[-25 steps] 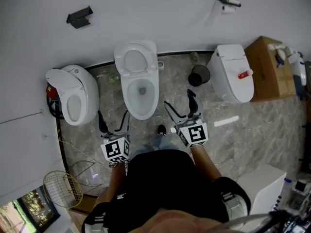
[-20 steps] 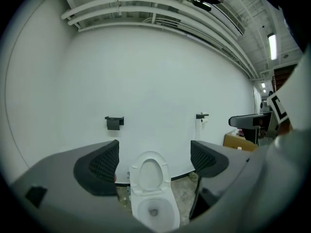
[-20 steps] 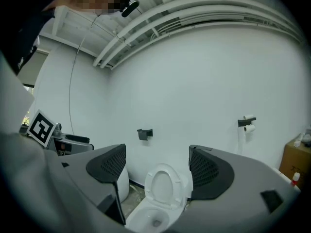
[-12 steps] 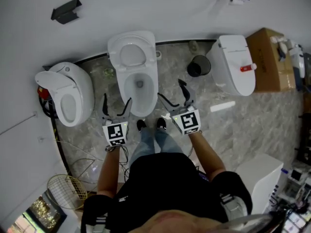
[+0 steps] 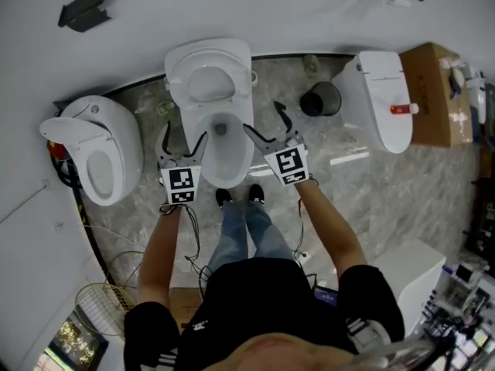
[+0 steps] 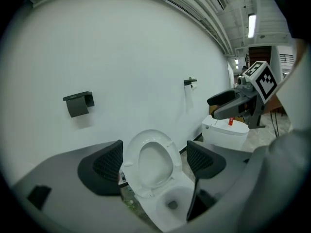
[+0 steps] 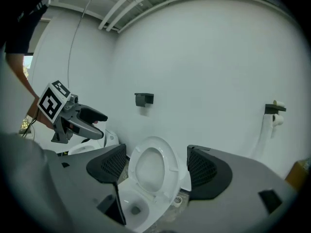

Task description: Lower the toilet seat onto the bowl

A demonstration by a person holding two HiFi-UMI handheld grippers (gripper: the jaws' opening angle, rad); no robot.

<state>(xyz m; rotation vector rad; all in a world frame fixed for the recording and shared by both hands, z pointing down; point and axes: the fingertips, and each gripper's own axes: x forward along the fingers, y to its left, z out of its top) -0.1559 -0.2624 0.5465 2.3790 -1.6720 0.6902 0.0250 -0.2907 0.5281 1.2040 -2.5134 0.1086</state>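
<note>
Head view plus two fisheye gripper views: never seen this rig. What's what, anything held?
No robot: a person holds a left hand-held gripper and a right hand-held gripper. The head view looks down from a head camera; each gripper view looks along its own jaws. On the floor: a bowl with its seat raised, a left toilet, a right toilet, a bin, a box. Both grippers are open and hold nothing; the left jaws have just been closing slightly, with nothing between them but the far-off seat.
</note>
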